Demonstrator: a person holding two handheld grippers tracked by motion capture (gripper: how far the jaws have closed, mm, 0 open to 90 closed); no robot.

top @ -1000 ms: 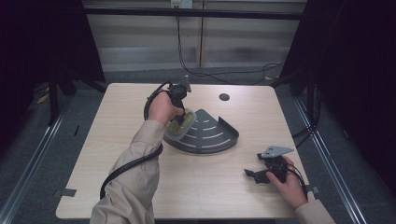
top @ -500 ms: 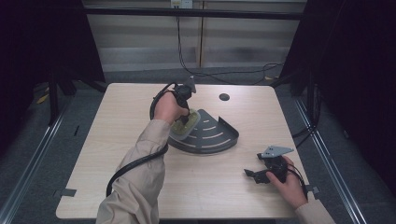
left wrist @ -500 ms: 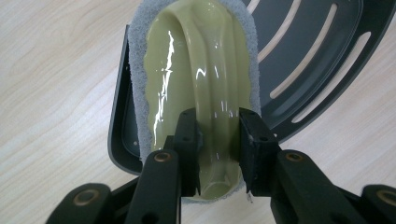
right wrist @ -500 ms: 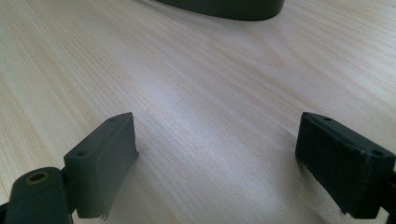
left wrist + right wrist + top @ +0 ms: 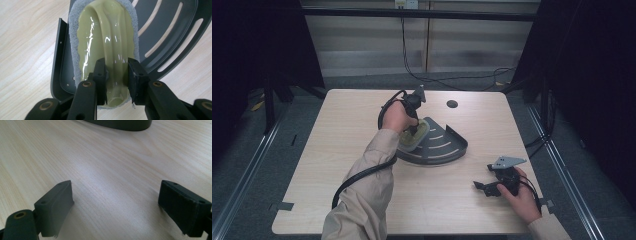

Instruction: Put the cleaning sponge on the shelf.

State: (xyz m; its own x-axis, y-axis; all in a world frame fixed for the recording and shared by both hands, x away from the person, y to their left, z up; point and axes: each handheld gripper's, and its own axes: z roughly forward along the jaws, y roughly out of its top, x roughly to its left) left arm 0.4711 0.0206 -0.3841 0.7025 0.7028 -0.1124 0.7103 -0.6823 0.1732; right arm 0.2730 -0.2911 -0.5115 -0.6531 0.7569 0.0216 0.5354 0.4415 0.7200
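Note:
A scrubbing pad (image 5: 416,137) with a glossy yellow-green handle (image 5: 105,37) and a grey fibre rim lies on the left part of a dark grey, slotted, fan-shaped rack (image 5: 444,146) at the table's middle. My left gripper (image 5: 412,130) points down at it, its jaws shut on the handle's raised ridge (image 5: 116,75). The rack's (image 5: 172,35) slots and raised side wall run past the pad. My right gripper (image 5: 480,186) rests low on the table at the front right, open, with bare wood between its jaws (image 5: 116,205). The rack's edge (image 5: 120,123) lies far ahead of it.
A small black round spot (image 5: 452,104) marks the table's far side. A black cable (image 5: 362,175) trails along the left sleeve to the front edge. Dark curtains and metal frame rails border the table (image 5: 322,165) on both sides.
My left gripper has shifted a little to the right with the pad, further onto the rack. The right gripper has stayed where it was.

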